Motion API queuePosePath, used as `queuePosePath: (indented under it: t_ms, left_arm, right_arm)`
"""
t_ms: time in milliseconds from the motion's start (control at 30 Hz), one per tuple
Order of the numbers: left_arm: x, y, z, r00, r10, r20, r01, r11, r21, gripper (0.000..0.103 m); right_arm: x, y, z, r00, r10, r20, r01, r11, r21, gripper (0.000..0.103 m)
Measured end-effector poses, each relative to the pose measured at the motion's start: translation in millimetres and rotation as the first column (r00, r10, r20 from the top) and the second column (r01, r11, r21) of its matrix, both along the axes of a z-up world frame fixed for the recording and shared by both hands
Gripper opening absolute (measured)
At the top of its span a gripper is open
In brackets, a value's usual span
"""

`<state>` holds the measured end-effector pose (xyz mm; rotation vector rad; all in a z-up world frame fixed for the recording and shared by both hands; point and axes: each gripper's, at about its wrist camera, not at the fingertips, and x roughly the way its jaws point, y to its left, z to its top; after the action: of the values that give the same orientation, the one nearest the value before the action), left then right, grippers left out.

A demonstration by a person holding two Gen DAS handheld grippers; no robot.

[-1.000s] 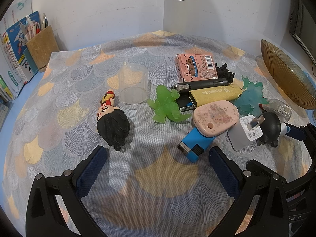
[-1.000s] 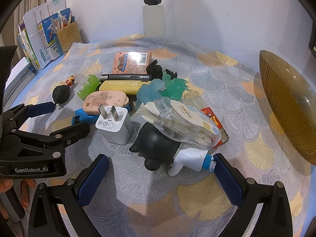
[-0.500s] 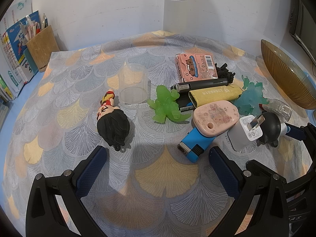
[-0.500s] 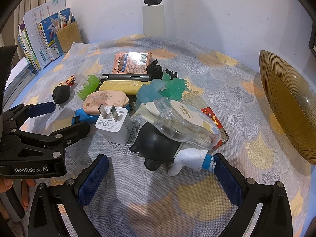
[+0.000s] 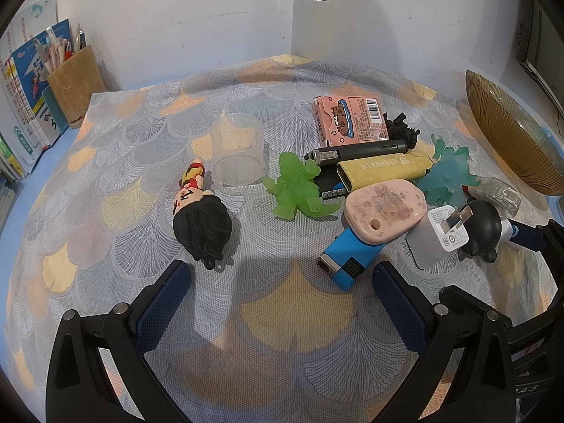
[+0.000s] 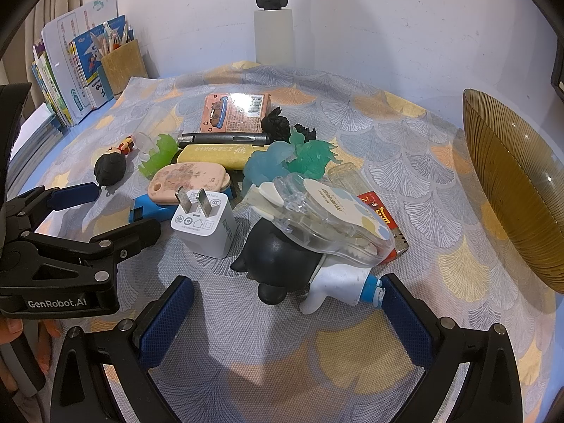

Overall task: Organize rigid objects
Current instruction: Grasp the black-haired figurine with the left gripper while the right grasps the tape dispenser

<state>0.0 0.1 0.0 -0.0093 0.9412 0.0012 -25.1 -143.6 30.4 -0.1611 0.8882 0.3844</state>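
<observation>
Fan-patterned cloth (image 5: 282,317) carries a clutter: white plug charger (image 6: 204,227), black-headed penguin figurine (image 6: 282,257) (under clear tape dispenser (image 6: 331,218)). Left gripper (image 5: 278,278) and right gripper (image 6: 285,299) gape wide, empty.

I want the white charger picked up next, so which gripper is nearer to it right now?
Left, narrowly. The left gripper sits just beside the white charger, one finger reaching toward its base. The right gripper hangs back behind the black figure. Both jaws are open and empty.

Looked like home study corner: pen holder (image 5: 73,84) and workbooks (image 6: 60,84) stood against white wall, patterned cloth (image 5: 148,162) covered bench.
</observation>
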Motion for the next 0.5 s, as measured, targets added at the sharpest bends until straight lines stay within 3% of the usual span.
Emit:
queuePosePath:
  t_ms: [67,167,333,433,500]
  left_arm:
    - [0.0,0.0,0.0,1.0,0.0,0.0,0.0,1.0,0.0,0.103]
    - [-0.4,1.0,0.4,1.0,0.0,0.002,0.0,1.0,-0.009,0.103]
    - [-20.0,31.9,10.1,0.998,0.052,0.039,-0.047,0.99,-0.137,0.103]
    - [-14.5,47.2,16.5,0.997,0.046,0.064,-0.034,0.984,-0.176,0.103]
    - [-0.8,49.5,17.7,0.998,0.036,0.052,-0.028,0.988,-0.149,0.103]
  right_arm:
    - [0.0,-1.8,0.5,1.0,0.002,0.0,-0.002,1.0,0.016,0.103]
    - [-1.6,-15.8,3.1,1.0,0.006,-0.008,-0.005,0.993,0.117,0.103]
    - [-9.7,-45.7,4.1,0.999,-0.028,-0.017,0.032,0.953,0.3,0.089]
    - [-9.6,-49.4,2.7,0.998,-0.056,-0.021,0.06,0.951,0.304,0.072]
    - [-8.8,-46.5,3.6,0.998,-0.055,-0.013,0.056,0.955,0.292,0.071]
